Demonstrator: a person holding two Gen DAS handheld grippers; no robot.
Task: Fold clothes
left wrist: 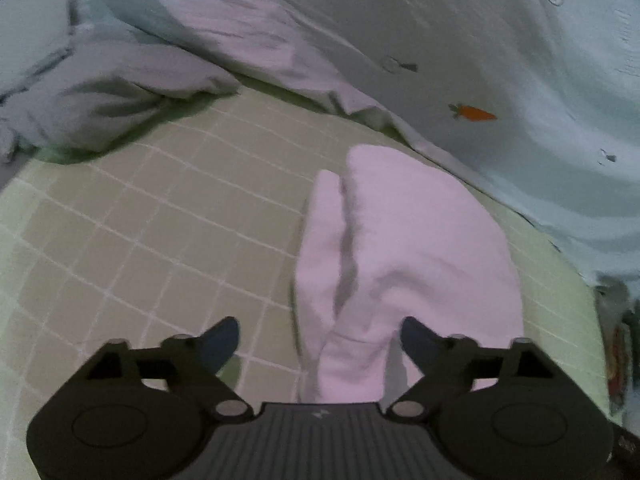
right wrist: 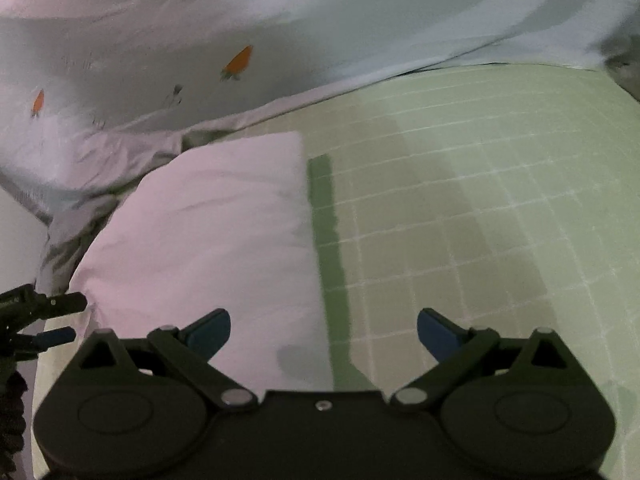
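Observation:
A folded pale pink garment (left wrist: 404, 248) lies on the green checked bed sheet (left wrist: 152, 216). In the left wrist view my left gripper (left wrist: 320, 340) is open, its blue fingertips (left wrist: 222, 340) straddling the garment's near end, with nothing clamped. In the right wrist view the same pink garment (right wrist: 216, 232) lies flat as a neat rectangle at the left. My right gripper (right wrist: 324, 330) is open above the garment's right edge, one finger over cloth, the other over bare sheet. The left gripper (right wrist: 60, 318) shows at the far left edge, against the garment's left side.
A pale blue quilt with carrot prints (left wrist: 500, 80) is bunched along the far side, also as the quilt (right wrist: 240, 40) in the right wrist view. A crumpled grey-lilac cloth (left wrist: 108, 96) lies at the far left. Bare checked sheet (right wrist: 480, 220) stretches to the right of the garment.

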